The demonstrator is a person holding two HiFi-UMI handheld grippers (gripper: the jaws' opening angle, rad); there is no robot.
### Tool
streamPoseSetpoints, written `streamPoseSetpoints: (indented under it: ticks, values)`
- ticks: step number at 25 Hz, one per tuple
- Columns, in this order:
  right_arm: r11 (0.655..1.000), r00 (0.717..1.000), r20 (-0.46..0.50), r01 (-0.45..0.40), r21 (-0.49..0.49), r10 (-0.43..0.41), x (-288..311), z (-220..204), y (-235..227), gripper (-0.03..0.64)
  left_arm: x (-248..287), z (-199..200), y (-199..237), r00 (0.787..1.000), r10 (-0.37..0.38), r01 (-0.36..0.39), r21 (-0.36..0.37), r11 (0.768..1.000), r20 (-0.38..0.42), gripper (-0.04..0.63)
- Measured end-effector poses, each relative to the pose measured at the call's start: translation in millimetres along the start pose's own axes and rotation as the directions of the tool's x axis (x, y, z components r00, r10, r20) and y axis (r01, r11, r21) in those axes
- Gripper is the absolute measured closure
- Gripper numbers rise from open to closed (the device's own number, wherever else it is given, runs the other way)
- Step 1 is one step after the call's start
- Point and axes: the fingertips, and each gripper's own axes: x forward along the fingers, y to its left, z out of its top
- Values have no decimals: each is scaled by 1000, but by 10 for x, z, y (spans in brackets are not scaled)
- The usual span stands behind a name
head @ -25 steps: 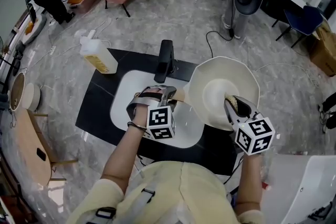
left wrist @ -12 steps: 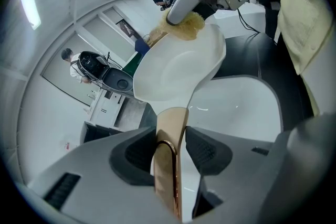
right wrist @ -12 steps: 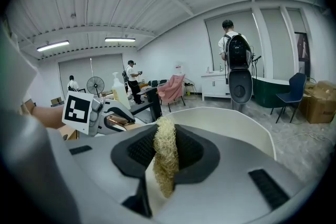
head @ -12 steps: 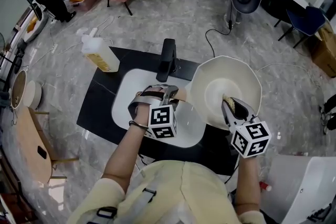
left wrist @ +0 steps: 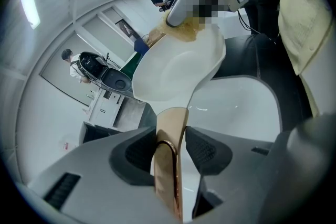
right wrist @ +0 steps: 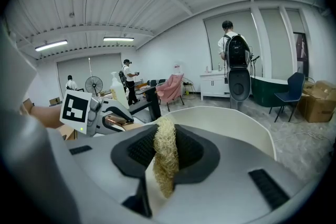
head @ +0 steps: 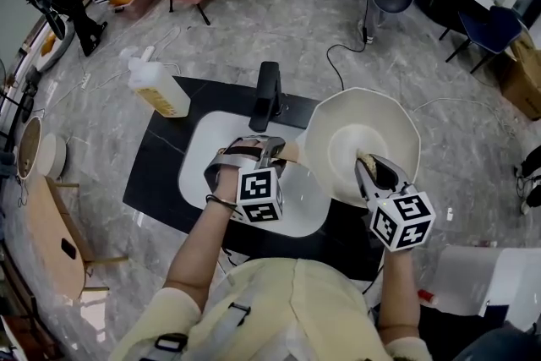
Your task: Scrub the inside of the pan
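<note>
The glossy cream pan point(head: 363, 127), faceted at the rim, tilts ahead of both grippers. The left gripper point(left wrist: 170, 139) clamps its smooth tan handle point(left wrist: 169, 176); the right gripper point(right wrist: 165, 152) pinches a coarse fibrous scrubber point(right wrist: 166, 176) against the pan's inside.

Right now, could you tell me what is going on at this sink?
A person holds a gripper in each hand at a white sink. The left gripper is shut on the handle of the white pan, holding it tilted. The right gripper is shut on a straw-coloured scrubber, which sits inside the pan.
</note>
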Motion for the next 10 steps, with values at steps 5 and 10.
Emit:
streamPoseSetpoints:
  ticks: [5, 10]
  values:
    - [1000, 1000, -2, -4, 1, 4, 28, -18, 19, 525, 9, -14, -1, 1000, 1, -1, 3, 1000, 0, 420]
    - [1000, 1000, -8, -8, 7, 8, 41, -15, 27, 525, -9, -16, 17, 1000, 4, -4, 4, 1000, -3, 420]
